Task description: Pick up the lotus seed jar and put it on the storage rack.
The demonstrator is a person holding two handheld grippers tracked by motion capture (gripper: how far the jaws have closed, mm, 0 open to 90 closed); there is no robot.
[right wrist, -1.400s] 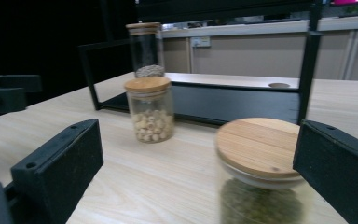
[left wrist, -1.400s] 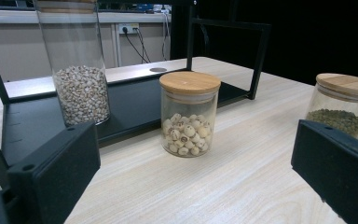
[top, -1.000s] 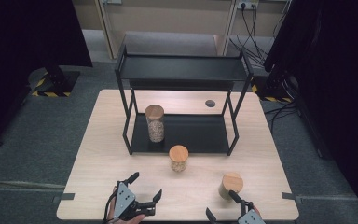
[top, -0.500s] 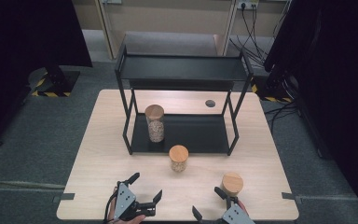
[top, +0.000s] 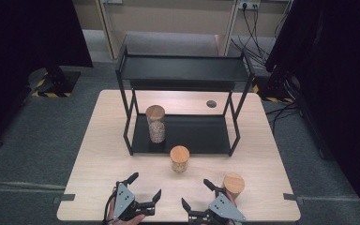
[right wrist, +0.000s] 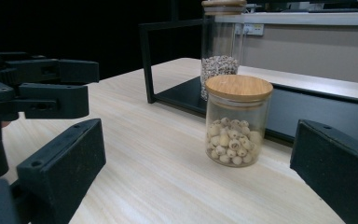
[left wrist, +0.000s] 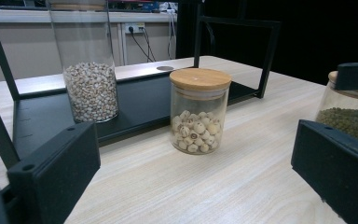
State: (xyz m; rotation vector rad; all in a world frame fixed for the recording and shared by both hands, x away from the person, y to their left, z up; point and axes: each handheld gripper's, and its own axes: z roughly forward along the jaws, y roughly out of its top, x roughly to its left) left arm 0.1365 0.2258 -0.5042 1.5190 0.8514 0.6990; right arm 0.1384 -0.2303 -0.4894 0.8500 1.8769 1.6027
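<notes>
A short glass jar of pale round seeds (top: pixel 179 158) with a wooden lid stands on the table just in front of a black two-tier rack (top: pixel 183 69). A tall jar of small grains (top: pixel 155 123) stands on the rack's lower shelf at the left. A third wooden-lidded jar (top: pixel 233 185), holding green beans (left wrist: pixel 349 116), stands near the front right. My left gripper (top: pixel 146 185) is open at the front edge, facing the short jar (left wrist: pixel 198 111). My right gripper (top: pixel 195 193) is open too, left of the bean jar, with the short jar (right wrist: pixel 237 120) ahead between its jaws.
The light wooden table (top: pixel 103 140) has a small round hole (top: pixel 211 103) behind the rack. Black curtains flank both sides of the room. Cables and wall sockets (top: pixel 247 5) lie beyond the table. The rack's upper shelf is bare.
My right gripper has moved left and a little forward, away from the bean jar and toward the table's middle. The left gripper and all three jars have stayed put.
</notes>
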